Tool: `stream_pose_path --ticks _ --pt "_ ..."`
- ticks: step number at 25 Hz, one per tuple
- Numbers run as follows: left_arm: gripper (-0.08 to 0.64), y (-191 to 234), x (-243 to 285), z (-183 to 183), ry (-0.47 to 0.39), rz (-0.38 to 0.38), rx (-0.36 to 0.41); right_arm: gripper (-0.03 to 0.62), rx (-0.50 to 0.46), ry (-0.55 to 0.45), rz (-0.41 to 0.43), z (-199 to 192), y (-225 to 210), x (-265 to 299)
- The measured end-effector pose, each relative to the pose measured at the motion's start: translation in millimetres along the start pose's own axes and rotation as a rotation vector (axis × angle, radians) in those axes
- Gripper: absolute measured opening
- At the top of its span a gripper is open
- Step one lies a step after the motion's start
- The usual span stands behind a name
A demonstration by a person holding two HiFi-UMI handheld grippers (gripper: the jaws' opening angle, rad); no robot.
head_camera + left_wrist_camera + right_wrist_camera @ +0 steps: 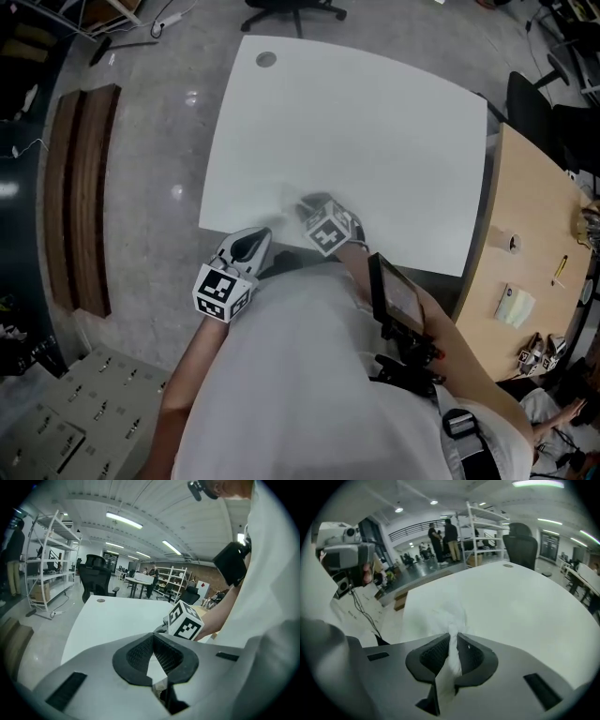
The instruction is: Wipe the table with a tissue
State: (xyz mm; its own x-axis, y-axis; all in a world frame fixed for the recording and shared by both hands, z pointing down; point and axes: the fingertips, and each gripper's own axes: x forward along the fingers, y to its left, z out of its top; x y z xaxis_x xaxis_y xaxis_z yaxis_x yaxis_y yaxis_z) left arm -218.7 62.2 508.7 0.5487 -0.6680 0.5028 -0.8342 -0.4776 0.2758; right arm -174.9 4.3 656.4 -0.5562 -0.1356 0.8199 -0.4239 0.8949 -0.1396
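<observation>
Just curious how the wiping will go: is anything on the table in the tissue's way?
Nothing visible. The right gripper pinches the tissue at the near edge of the table; the top ahead is bare, save a small round disc at the far corner.

Even, bright indoor light falls from ceiling strip lights [124, 520]. The white table [375, 122] reads very bright, almost without texture, and shadows on it are faint. The glossy floor [159, 141] carries small glare spots. In the head view the right gripper [307, 206] is smeared with blur; the tissue [449, 616] looks soft beyond the jaws. Both gripper views bend strongly and darken to black at the corners.
</observation>
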Motion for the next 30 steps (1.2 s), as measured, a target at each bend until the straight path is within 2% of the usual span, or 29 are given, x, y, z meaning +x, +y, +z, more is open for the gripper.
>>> stream_pose_path --ticks 4,6,8,12,17,22,24,27,30 --pt "0.007 2 -5 -4 0.017 0.030 -0.010 0.049 -0.231 0.038 0.120 5 45 11" --pt "0.007 -1 -1 -5 0.024 0.029 -0.012 0.051 -0.270 0.054 0.145 -9 40 2" --pt "0.007 -6 7 -4 0.022 0.015 -0.010 0.049 -0.207 0.048 0.095 -28 10 -13" --pt "0.006 -13 22 1 0.021 -0.019 -0.001 0.049 -0.007 0.011 -0.091 -55 -74 -48" --pt "0.008 -36 46 9 0.025 -0.055 0.020 0.050 0.141 -0.018 -0.277 -91 -171 -85" --pt "0.007 -49 60 16 0.027 -0.043 0.025 0.051 0.280 -0.039 -0.431 -120 -249 -118" --pt "0.007 -53 63 16 0.032 -0.033 0.024 0.051 0.308 -0.031 -0.477 -122 -268 -126" --pt "0.006 -61 67 14 0.035 -0.012 0.012 0.049 0.287 -0.016 -0.509 -112 -278 -122" --pt "0.006 -66 68 16 0.029 0.021 -0.006 0.049 0.226 -0.029 -0.488 -87 -273 -105"
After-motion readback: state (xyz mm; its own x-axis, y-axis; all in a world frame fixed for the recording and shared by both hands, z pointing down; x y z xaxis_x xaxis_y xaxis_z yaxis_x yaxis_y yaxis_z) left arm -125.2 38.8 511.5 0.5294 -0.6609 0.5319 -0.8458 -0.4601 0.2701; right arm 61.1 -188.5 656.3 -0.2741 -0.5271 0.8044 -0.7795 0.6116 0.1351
